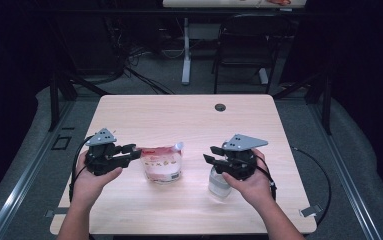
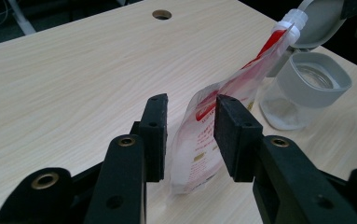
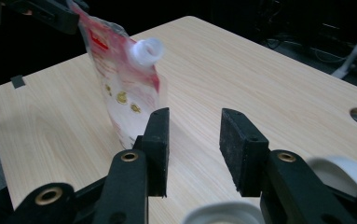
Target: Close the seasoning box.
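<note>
My left hand-held gripper (image 2: 190, 135) has its jaws astride the upright red-and-white spout pouch (image 2: 223, 112) mid-table, not yet clamped. My right hand-held gripper (image 3: 192, 149) gapes empty above the open glass jar (image 1: 219, 184). I judge pouring hasn't begun.

One spouted pouch (image 1: 162, 164) stands on the table (image 1: 189, 120); one clear jar (image 1: 220, 184) sits right of the pouch.

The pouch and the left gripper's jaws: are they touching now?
Cannot tell. In the left gripper view the pouch stands between the open jaws of the left gripper, but no contact or gap shows plainly.
</note>
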